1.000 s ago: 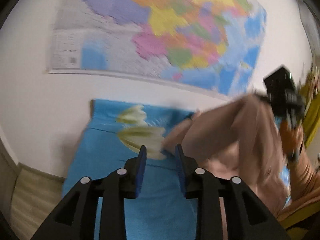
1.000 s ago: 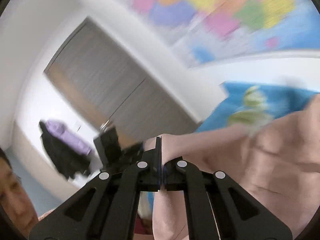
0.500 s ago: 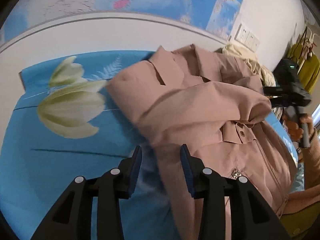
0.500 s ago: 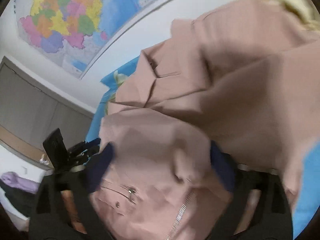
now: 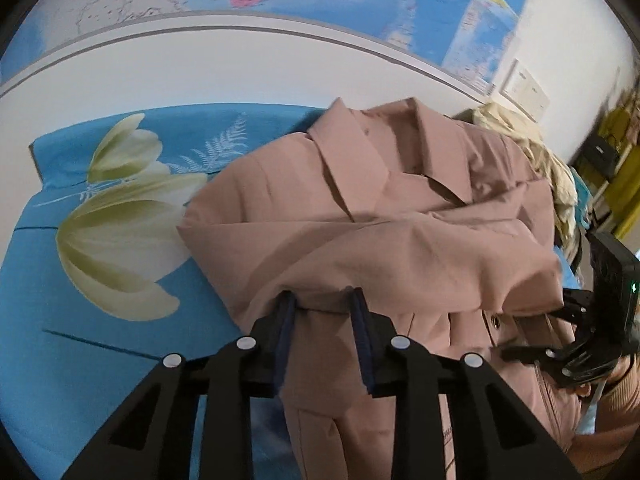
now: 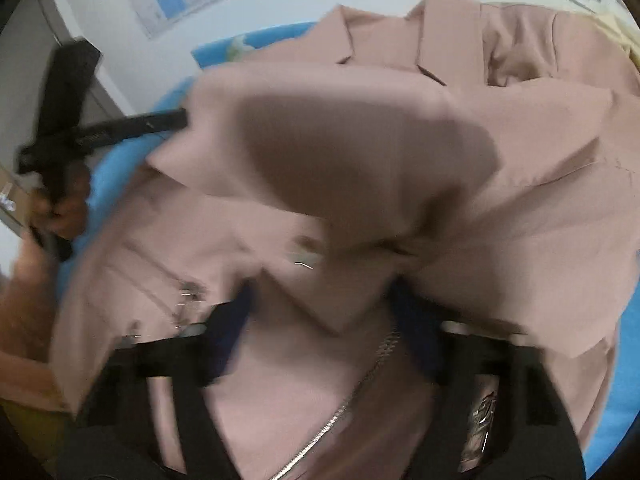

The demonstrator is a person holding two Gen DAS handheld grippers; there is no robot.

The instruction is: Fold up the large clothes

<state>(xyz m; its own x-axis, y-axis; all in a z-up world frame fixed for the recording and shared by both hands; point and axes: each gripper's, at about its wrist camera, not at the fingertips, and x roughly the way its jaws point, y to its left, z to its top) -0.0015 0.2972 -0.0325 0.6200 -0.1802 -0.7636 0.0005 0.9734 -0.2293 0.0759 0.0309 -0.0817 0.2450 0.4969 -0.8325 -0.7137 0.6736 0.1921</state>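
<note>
A dusty-pink jacket (image 5: 400,220) with a collar, snaps and a zipper lies on a blue bedsheet (image 5: 80,340) with a pale tulip print. Its sleeves are folded across the chest. My left gripper (image 5: 322,300) is open, its tips tucked under the edge of the folded sleeve. My right gripper (image 6: 320,300) is open wide over the jacket front (image 6: 360,160), fingers either side of a sleeve cuff, blurred by motion. The right gripper also shows in the left wrist view (image 5: 580,340) at the jacket's right edge. The left gripper shows in the right wrist view (image 6: 120,128) at the left.
A white wall with a coloured map (image 5: 360,0) runs behind the bed. A cream garment (image 5: 520,140) is heaped at the jacket's far right. Yellow clothes (image 5: 624,120) hang at the right edge. A grey wardrobe (image 6: 24,80) stands left.
The right gripper let go of the sleeve and opened. The jacket has dropped flat on the bed. Both grippers moved down onto the folded sleeves.
</note>
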